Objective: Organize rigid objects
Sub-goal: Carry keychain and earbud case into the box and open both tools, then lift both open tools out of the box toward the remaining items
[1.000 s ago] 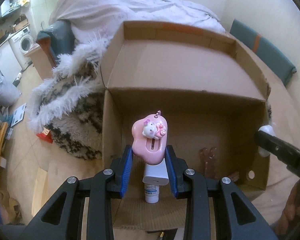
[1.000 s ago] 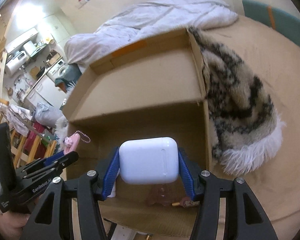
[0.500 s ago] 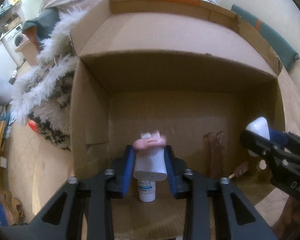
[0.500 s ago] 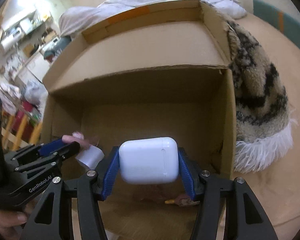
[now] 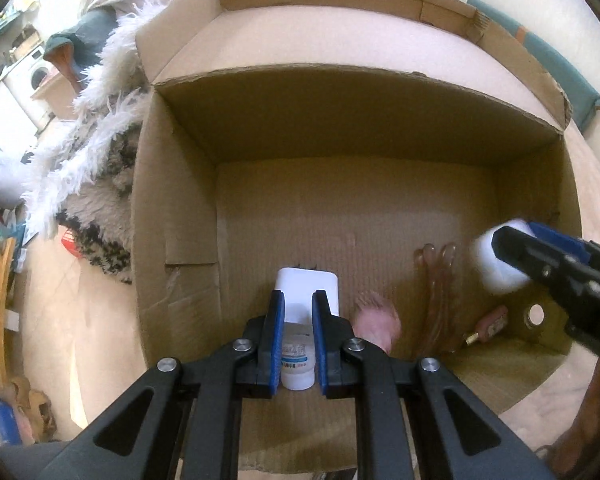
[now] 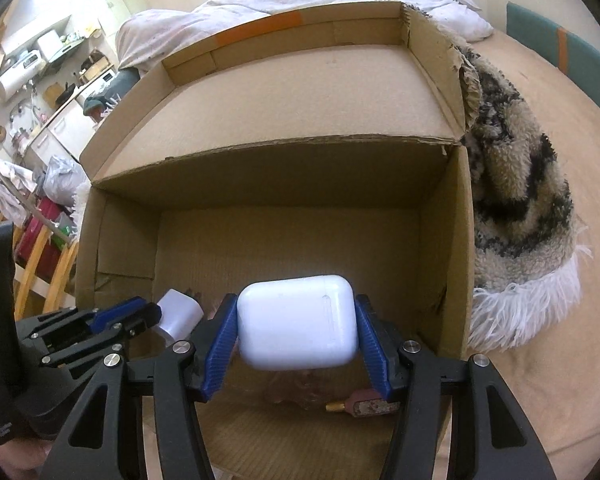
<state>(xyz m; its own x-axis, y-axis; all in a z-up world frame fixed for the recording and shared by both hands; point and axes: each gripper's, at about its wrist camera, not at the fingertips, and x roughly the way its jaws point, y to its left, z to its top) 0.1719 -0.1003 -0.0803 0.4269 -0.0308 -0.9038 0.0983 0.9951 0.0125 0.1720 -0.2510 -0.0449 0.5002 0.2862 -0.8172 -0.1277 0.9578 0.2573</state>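
White earbud case point(image 6: 298, 322) sits clenched between the blue pads of the right gripper point(image 6: 298, 336), held just above the floor of the open cardboard box point(image 6: 444, 240). The left gripper point(image 5: 298, 344) hangs inside the same box with its jaws narrowed and nothing between them; a pink blurred charm point(image 5: 376, 320) shows just to its right, apparently released. Below lie a white charger block point(image 5: 306, 288) and a small white bottle point(image 5: 296, 364), with a brownish clip point(image 5: 436, 292) and a pink-capped item point(image 5: 490, 322) further right. The placing step seems under way; next, the right gripper would need to lower the case onto bare cardboard and let go.
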